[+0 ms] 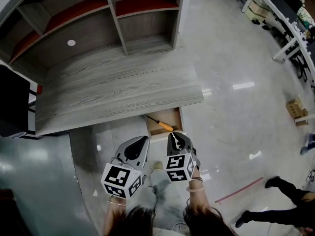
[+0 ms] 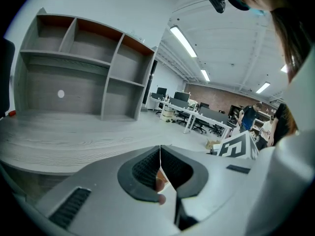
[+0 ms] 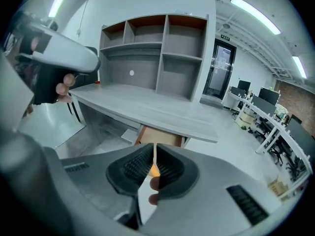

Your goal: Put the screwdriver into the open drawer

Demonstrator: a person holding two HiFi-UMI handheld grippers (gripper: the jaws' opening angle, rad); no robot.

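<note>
The screwdriver (image 1: 160, 123), with an orange handle and a dark shaft, lies inside the open wooden drawer (image 1: 175, 117) under the grey desk's front edge. Both grippers hang just in front of the drawer, above the floor. My left gripper (image 1: 145, 139) is shut with nothing in it; its jaws meet in the left gripper view (image 2: 160, 154). Closest to the drawer is my right gripper (image 1: 171, 135), also shut and empty. In the right gripper view its closed jaws (image 3: 154, 150) point at the drawer (image 3: 158, 135).
The grey desk (image 1: 113, 90) carries an empty shelf unit (image 1: 118, 18) at its back. A black chair (image 1: 12, 102) stands at the left. A cardboard box (image 1: 295, 107), office desks (image 1: 280, 14) and a person's legs (image 1: 285, 200) are off to the right.
</note>
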